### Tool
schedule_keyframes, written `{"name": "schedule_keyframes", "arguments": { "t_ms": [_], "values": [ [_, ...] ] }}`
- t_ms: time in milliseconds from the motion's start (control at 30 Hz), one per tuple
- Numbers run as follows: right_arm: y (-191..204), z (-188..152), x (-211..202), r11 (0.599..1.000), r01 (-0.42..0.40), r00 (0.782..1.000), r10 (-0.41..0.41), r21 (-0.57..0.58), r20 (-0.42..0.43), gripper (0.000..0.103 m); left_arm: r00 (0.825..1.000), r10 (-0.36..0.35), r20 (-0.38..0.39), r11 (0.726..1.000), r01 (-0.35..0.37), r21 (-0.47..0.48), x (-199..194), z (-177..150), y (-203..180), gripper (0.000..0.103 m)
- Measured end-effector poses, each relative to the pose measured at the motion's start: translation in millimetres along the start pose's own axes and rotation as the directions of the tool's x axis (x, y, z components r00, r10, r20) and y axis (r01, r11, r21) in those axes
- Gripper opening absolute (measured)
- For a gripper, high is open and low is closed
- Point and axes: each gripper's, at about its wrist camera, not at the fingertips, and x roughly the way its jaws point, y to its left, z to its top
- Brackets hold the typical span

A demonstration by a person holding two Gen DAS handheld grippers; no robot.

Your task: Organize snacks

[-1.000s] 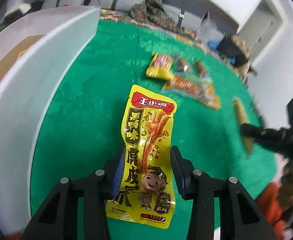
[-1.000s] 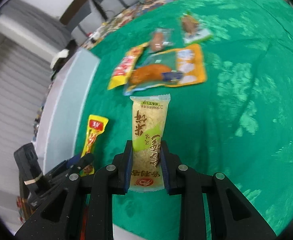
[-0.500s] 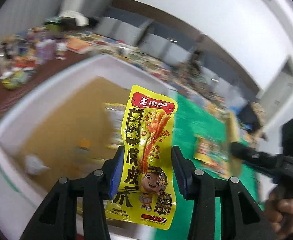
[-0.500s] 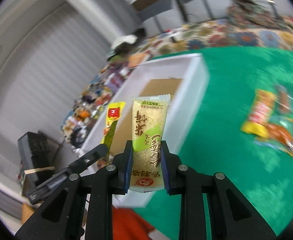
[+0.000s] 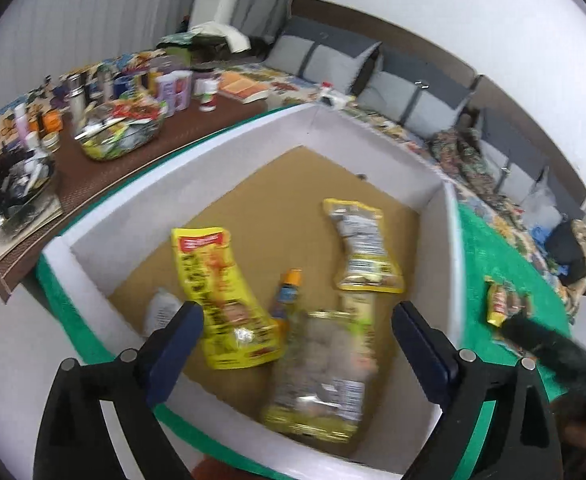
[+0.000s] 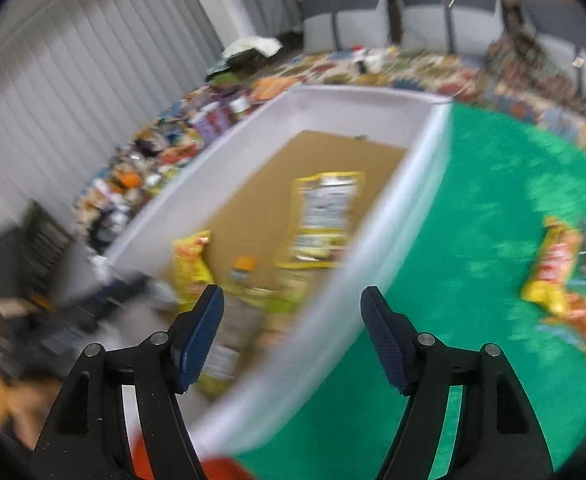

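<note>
Over the white box (image 5: 377, 148) both tools tilt downward, the left tool (image 5: 297, 332) and right tool (image 6: 293, 328) with jaws just opened wide and empty. Below the left tool, the yellow snack packet (image 5: 221, 292) lies inside, seemingly pointing away lengthwise.

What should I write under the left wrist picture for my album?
Open left gripper hovering over a white box where yellow snack packets lie on its brown floor.

The print on the yellow packet (image 5: 229, 300) in the white box (image 5: 373, 148) is smeared beyond reading. The packet nearest the box's front wall (image 5: 317, 380) is blurred too, possibly two overlapping. The snacks on the green cloth (image 6: 565, 280) are cut off at the right wrist view's edge.
</note>
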Motion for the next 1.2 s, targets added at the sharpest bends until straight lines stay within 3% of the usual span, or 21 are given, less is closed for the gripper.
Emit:
{"name": "schedule_keyframes", "arguments": {
  "t_ms": [100, 167, 233, 333, 433, 533, 633, 733, 800, 867, 1033, 1200],
  "values": [
    [-47, -37, -13, 0.988, 0.148, 0.989, -0.147, -0.031, 0.021, 0.074, 0.996, -0.089, 0.018, 0.995, 0.088, 0.04, -13, -10, -39, 0.101],
    [-87, -69, -24, 0.964, 0.261, 0.965, -0.261, -0.053, 0.021, 0.074, 0.987, -0.16, 0.017, 0.985, 0.158, 0.068, -17, -17, -66, 0.103],
    [-141, -108, -38, 0.922, 0.383, 0.923, -0.384, -0.065, -0.012, 0.074, 0.973, -0.232, -0.012, 0.967, 0.232, 0.106, -17, -29, -99, 0.103],
    [-204, -149, -68, 0.872, 0.49, 0.87, -0.49, -0.012, -0.046, 0.074, 0.947, -0.307, -0.094, 0.934, 0.319, 0.16, -1, -52, -151, 0.103],
    [-257, -179, -105, 0.811, 0.58, 0.814, -0.578, 0.081, -0.047, 0.074, 0.936, -0.291, -0.197, 0.915, 0.332, 0.228, 32, -80, -199, 0.103],
    [-295, -196, -132, 0.756, 0.629, 0.774, -0.63, 0.18, -0.06, 0.074, 0.936, -0.228, -0.268, 0.904, 0.306, 0.299, 70, -109, -236, 0.103],
    [-324, -208, -147, 0.729, 0.624, 0.772, -0.631, 0.282, -0.076, 0.074, 0.936, -0.154, -0.316, 0.892, 0.269, 0.363, 106, -128, -268, 0.103],
    [-342, -215, -156, 0.721, 0.594, 0.787, -0.612, 0.358, -0.074, 0.074, 0.95, -0.101, -0.294, 0.883, 0.222, 0.413, 128, -138, -287, 0.103],
    [-344, -216, -160, 0.709, 0.604, 0.777, -0.626, 0.364, -0.067, 0.074, 0.959, -0.067, -0.275, 0.877, 0.189, 0.443, 141, -141, -298, 0.103],
    [-346, -217, -161, 0.713, 0.599, 0.779, -0.624, 0.365, -0.059, 0.075, 0.964, -0.038, -0.263, 0.87, 0.161, 0.465, 152, -143, -305, 0.103],
    [-346, -217, -155, 0.724, 0.593, 0.787, -0.614, 0.352, -0.063, 0.084, 0.978, -0.013, -0.209, 0.847, 0.121, 0.518, 163, -150, -310, 0.103],
    [-345, -218, -153, 0.724, 0.593, 0.787, -0.614, 0.352, -0.063, 0.084, 0.981, -0.02, -0.194, 0.85, 0.119, 0.514, 164, -152, -306, 0.103]
  ]
}}
